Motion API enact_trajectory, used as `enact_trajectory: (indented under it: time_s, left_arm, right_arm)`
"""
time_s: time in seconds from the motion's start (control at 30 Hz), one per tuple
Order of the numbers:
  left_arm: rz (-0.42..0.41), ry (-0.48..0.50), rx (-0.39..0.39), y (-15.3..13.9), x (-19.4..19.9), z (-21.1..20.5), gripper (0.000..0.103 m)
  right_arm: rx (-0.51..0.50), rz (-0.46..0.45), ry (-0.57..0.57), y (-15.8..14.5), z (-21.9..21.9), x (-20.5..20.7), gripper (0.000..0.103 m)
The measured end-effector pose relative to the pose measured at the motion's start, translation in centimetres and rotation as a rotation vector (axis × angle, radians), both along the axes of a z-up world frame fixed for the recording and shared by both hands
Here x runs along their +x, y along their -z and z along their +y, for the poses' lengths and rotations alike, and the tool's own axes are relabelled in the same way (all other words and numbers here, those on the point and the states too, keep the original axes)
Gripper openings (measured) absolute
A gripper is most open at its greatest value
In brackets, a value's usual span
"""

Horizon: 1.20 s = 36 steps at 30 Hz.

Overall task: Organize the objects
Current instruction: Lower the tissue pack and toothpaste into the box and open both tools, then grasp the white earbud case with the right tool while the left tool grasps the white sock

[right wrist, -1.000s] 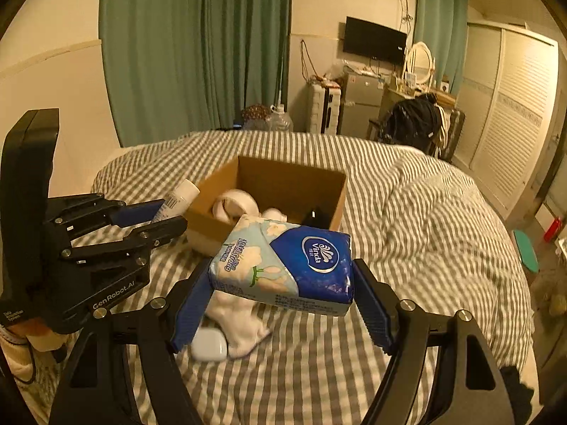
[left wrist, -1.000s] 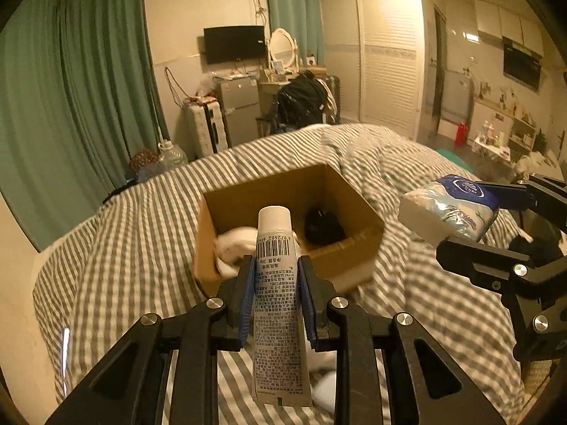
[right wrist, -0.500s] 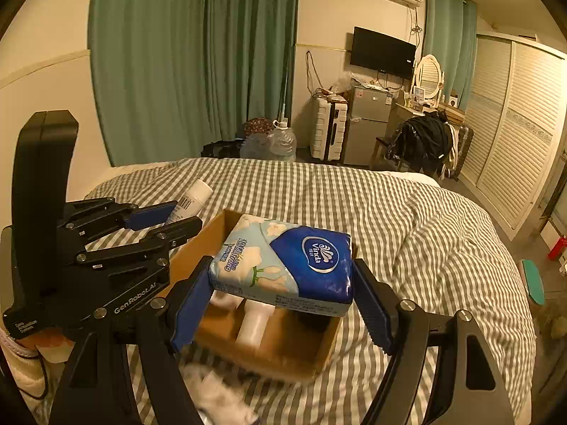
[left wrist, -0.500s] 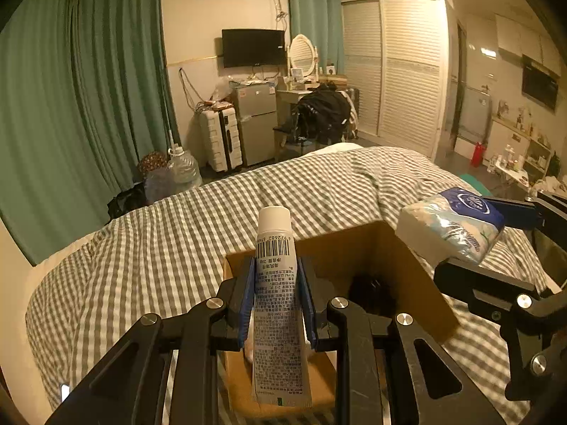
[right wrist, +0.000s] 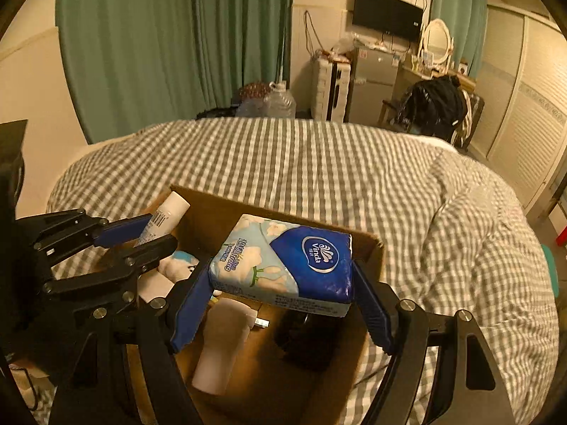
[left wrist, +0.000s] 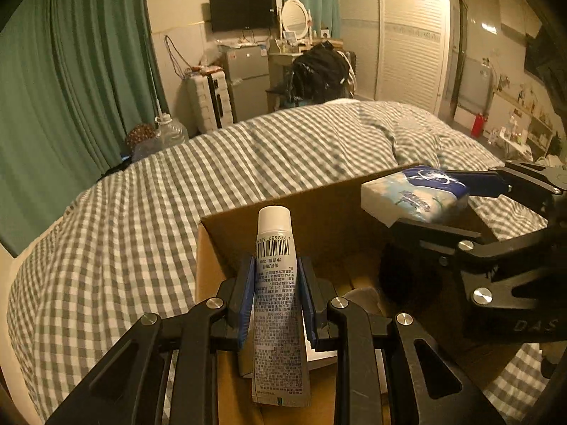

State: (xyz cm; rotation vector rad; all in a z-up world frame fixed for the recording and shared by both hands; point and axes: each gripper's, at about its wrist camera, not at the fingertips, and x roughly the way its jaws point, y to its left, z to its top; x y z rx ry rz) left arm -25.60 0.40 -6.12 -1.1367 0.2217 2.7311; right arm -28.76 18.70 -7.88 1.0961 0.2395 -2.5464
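My left gripper is shut on a white tube with a barcode, held over the left part of the open cardboard box. My right gripper is shut on a blue and white tissue pack, held over the middle of the box. The left gripper with the tube shows at the left of the right wrist view. The tissue pack shows at the right of the left wrist view. Inside the box lie a pale bottle, a dark object and a white soft item.
The box sits on a bed with a grey checked cover. Green curtains, a suitcase, a small fridge and a chair with a black bag stand beyond the bed.
Both grippers have moved forward and lower over the box, which now fills more of each view. Each still holds its item.
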Motion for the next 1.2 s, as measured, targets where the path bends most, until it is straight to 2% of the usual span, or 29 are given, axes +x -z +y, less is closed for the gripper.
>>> enact_trajectory:
  time_s: [0.17,0.37,0.43,0.47,0.5,0.67,0.77,0.93,1.0,1.2]
  left_arm:
    - [-0.021,-0.014,0.008,0.3,-0.2,-0.3,0.024]
    - [-0.035,-0.027,-0.021,0.3,0.4,0.0,0.029]
    - [-0.028,-0.025,-0.032,-0.1,1.1,0.3,0.043]
    - [-0.024,-0.027,-0.034,-0.4,1.5,0.4,0.062]
    - [-0.015,-0.030,-0.035,-0.8,1.8,0.5,0.073]
    - [0.039,-0.031,-0.032,-4.1,4.9,0.9,0.076]
    - [0.066,-0.037,-0.019,-6.4,6.8,0.7,0.082]
    - [0.127,-0.059,-0.011,-10.5,11.1,0.3,0.083]
    - [0.146,-0.065,-0.007,-11.7,12.5,0.0,0.090]
    - [0.217,-0.072,0.006,-14.4,17.8,-0.1,0.096]
  right_arm:
    - [-0.029,-0.028,-0.012,1.1,0.8,-0.7,0.075]
    - [-0.067,-0.003,-0.027,0.1,1.2,0.3,0.077]
    - [-0.094,0.009,-0.030,-0.6,1.6,0.9,0.087]
    - [-0.103,0.017,-0.023,-1.2,1.8,1.2,0.088]
    - [-0.110,0.024,-0.015,-1.6,2.2,1.5,0.088]
    - [-0.134,0.069,0.030,-5.4,4.2,3.7,0.089]
    - [-0.125,0.115,0.052,-8.0,4.8,6.3,0.089]
    - [-0.115,0.205,0.056,-12.5,5.5,12.1,0.089]
    - [-0.108,0.232,0.052,-13.7,5.3,14.2,0.089]
    - [-0.109,0.272,0.031,-16.0,5.0,20.8,0.089]
